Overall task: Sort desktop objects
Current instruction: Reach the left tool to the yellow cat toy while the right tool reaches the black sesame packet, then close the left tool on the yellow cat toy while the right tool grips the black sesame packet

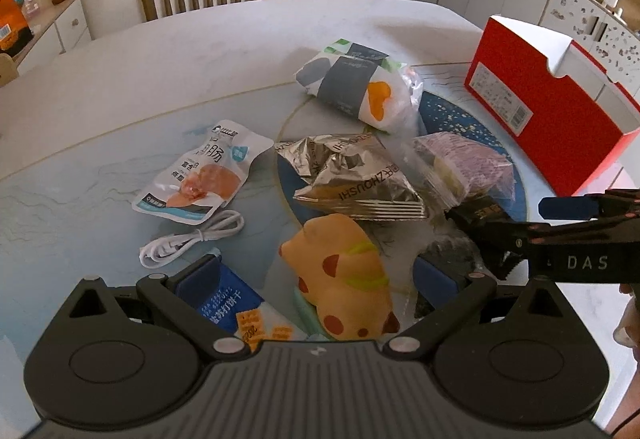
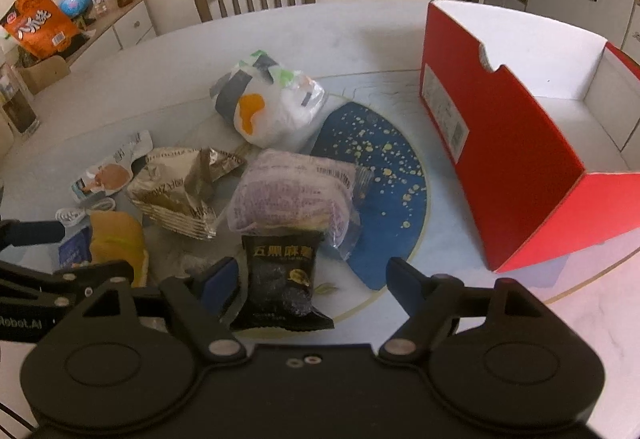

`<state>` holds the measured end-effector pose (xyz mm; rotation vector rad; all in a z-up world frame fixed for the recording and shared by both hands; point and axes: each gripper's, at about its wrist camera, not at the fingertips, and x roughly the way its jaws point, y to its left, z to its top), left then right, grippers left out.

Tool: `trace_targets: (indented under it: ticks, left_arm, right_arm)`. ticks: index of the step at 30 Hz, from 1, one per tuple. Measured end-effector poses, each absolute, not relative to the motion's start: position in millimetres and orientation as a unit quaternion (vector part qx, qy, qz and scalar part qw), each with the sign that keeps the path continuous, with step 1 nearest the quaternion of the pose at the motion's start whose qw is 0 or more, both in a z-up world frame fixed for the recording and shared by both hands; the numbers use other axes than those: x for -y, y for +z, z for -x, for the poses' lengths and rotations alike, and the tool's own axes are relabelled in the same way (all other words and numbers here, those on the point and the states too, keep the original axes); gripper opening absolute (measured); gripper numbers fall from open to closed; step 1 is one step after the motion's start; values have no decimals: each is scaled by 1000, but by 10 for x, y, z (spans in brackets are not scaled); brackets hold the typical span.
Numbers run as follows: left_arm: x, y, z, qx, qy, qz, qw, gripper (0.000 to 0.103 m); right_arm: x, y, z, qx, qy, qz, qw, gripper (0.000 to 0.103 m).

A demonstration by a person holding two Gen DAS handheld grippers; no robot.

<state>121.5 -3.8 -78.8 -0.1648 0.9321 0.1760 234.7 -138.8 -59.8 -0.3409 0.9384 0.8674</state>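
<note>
The right gripper (image 2: 312, 283) has its fingers open around a black snack packet (image 2: 282, 287) on the worktop (image 2: 360, 35); the packet lies close to the left finger and apart from the right one. The left gripper (image 1: 324, 275) also has open fingers, with an orange spotted squishy toy (image 1: 344, 279) between them, and I cannot tell if they touch it. Only the right view looks into the red box (image 2: 520, 175) at the right, while only the left view clearly shows the coiled white cable (image 1: 192, 239) and the blue cracker packet (image 1: 228, 299).
</note>
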Motion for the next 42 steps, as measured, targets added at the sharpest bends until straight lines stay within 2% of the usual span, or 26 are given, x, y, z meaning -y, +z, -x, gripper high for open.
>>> trace_targets:
  ticks: [6, 9, 10, 14, 19, 25, 33, 42]
  left_arm:
    - [98, -864, -1252, -448, 87, 68, 887, 102]
    - [105, -904, -1263, -450, 89, 65, 886, 100]
    - [105, -914, -1269, -451, 90, 65, 885, 96]
    - [111, -933, -1276, -454, 101, 58, 883, 90]
    - [140, -935, -1289, -457, 88, 65, 883, 67]
    - [191, -916, -1291, -458, 78, 65, 883, 54]
    - [155, -890, -1266, -465, 71, 80, 879, 49]
    - [138, -782, -1166, -460, 63, 89, 881, 48]
  right_arm:
    - [1374, -654, -2375, -445, 406, 159, 782, 73]
    - [1352, -686, -2357, -448, 411, 169, 775, 65]
    - [1352, -698, -2353, -450, 412, 171, 773, 61]
    - [1356, -701, -2346, -449, 418, 174, 770, 58]
    - [1364, -686, -2329, -449, 423, 177, 767, 51]
    - [1366, -652, -2321, -450, 428, 178, 764, 44]
    - [1379, -573, -2277, -450, 434, 173, 761, 35]
    - [1437, -492, -2220, -445, 432, 163, 767, 34]
